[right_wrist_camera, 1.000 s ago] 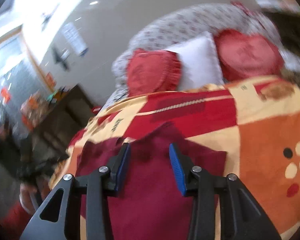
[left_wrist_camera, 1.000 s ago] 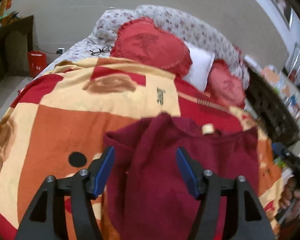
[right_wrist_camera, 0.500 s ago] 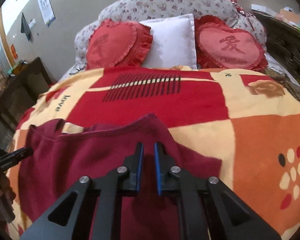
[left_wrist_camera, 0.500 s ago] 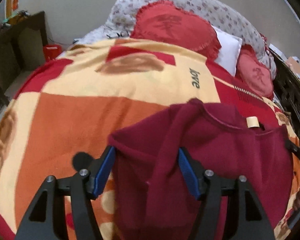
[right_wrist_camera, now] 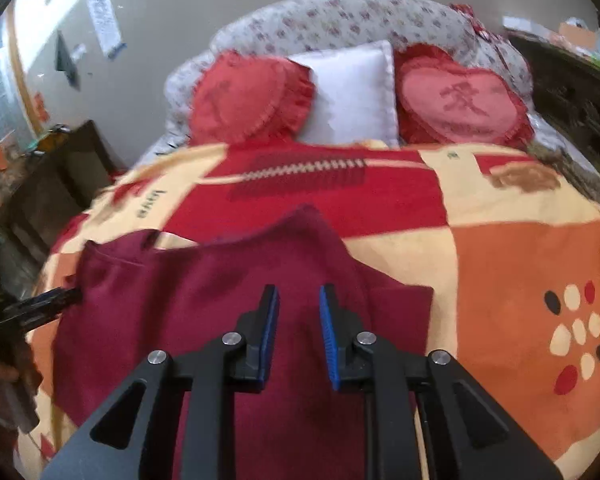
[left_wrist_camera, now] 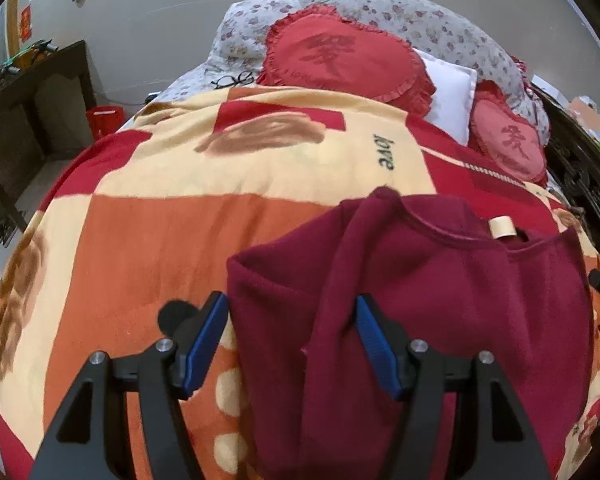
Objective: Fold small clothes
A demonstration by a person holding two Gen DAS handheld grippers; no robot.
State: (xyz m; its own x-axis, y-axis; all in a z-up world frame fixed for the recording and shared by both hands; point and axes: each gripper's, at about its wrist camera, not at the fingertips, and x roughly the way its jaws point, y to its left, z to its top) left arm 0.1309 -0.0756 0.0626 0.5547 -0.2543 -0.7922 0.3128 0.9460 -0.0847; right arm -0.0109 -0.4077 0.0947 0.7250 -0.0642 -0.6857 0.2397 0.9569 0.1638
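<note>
1. The dark red shirt (left_wrist_camera: 440,300) lies flat on the patterned blanket (left_wrist_camera: 148,248) of the bed, collar toward the pillows, a sleeve folded in over its front.
2. The left gripper (left_wrist_camera: 292,332) is wide open and holds nothing; its fingers straddle the folded-in sleeve and the shirt's near side edge.
3. The right gripper (right_wrist_camera: 299,326) is partly open over the shirt's other side, seemingly empty, though blur makes contact hard to judge.
4. The shirt's long axis runs straight ahead of both grippers, so the next fold likely goes crosswise; each gripper is nearest its own side.
</note>
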